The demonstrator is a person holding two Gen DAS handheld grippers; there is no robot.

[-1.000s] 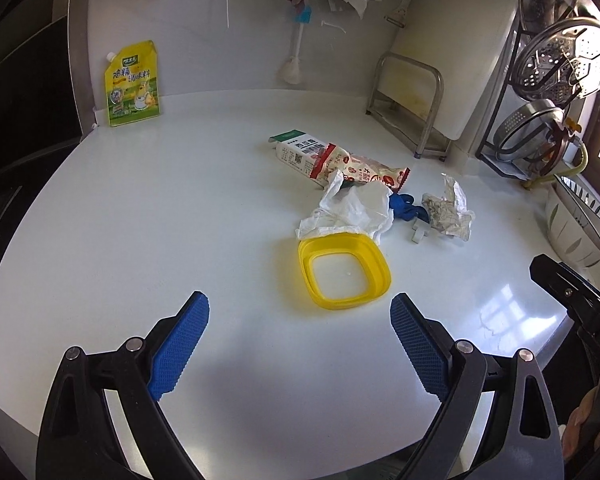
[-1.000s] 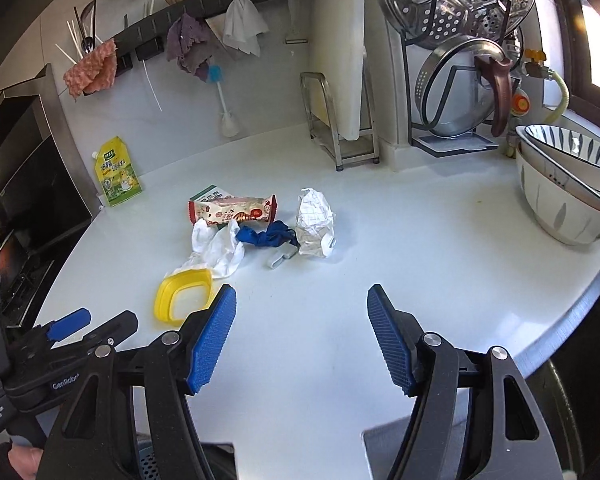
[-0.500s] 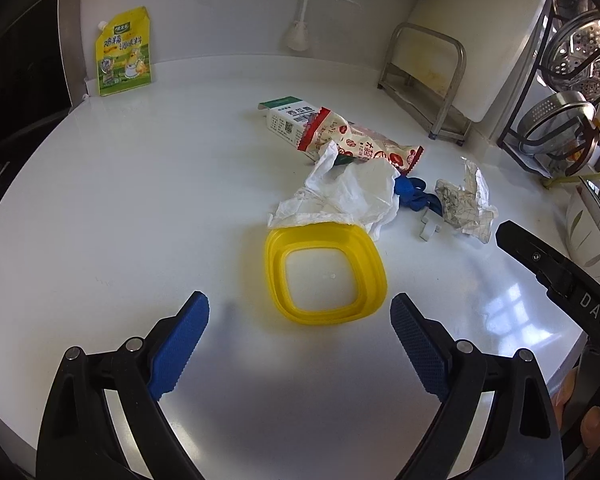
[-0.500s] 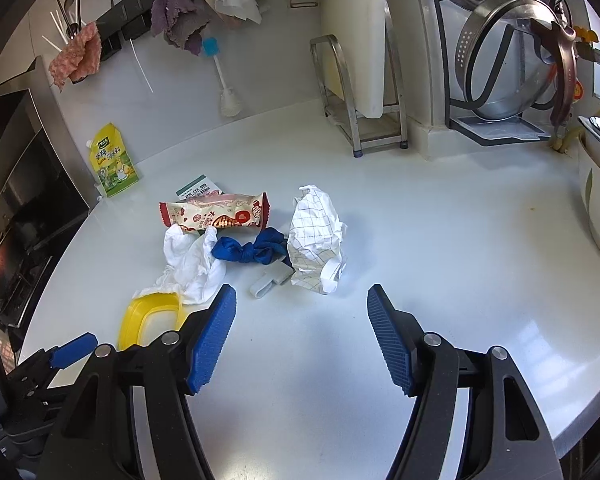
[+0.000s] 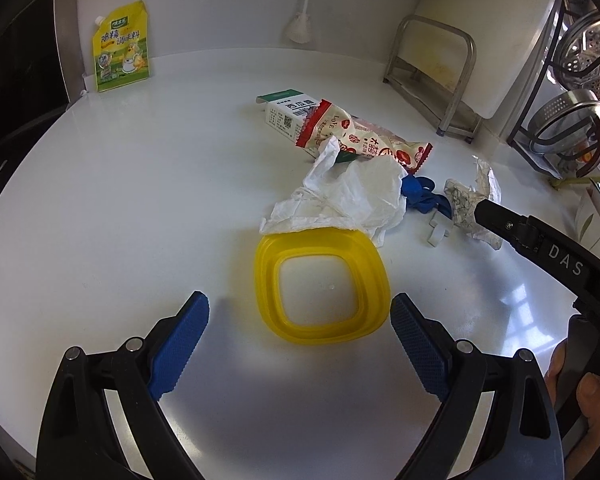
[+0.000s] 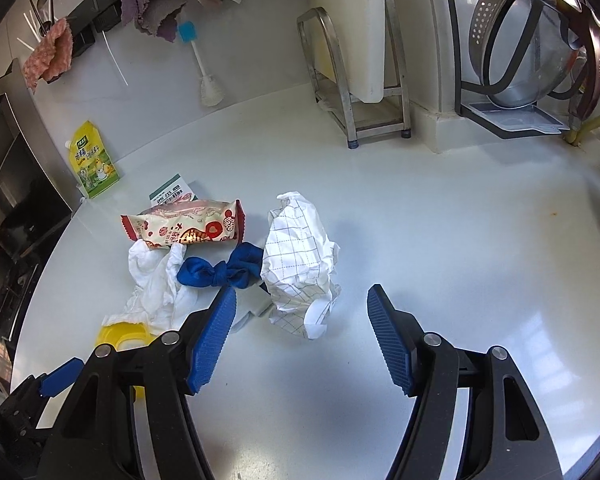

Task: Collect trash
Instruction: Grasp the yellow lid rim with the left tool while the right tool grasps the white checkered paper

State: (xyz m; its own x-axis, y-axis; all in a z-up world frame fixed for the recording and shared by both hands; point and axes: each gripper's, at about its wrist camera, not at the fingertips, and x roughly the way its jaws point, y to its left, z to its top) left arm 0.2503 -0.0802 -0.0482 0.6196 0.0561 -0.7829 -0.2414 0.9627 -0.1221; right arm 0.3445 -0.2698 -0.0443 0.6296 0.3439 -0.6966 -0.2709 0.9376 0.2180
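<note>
A heap of trash lies mid-counter: a red snack wrapper (image 5: 364, 142) (image 6: 188, 230) over a small white carton (image 5: 286, 114), a crumpled white tissue (image 5: 348, 196) (image 6: 152, 280), a blue knotted rag (image 6: 224, 270) (image 5: 422, 196), a crumpled checked paper (image 6: 300, 268) (image 5: 472, 204) and a small white clip (image 5: 438, 232). A yellow square container (image 5: 322, 284) (image 6: 122, 334) sits just in front of the tissue. My left gripper (image 5: 300, 334) is open right before the container. My right gripper (image 6: 302, 336) is open, close in front of the checked paper.
A yellow seasoning pouch (image 5: 120, 48) leans at the back left by the dark stove. A metal rack with a white cutting board (image 6: 356, 92) and a dish rack with steel pans (image 6: 532, 40) stand at the back right. A brush (image 6: 208, 80) hangs on the wall.
Both grippers have moved forward and lower toward the trash heap; the yellow container and checked paper appear larger and nearer. Both stay open.
</note>
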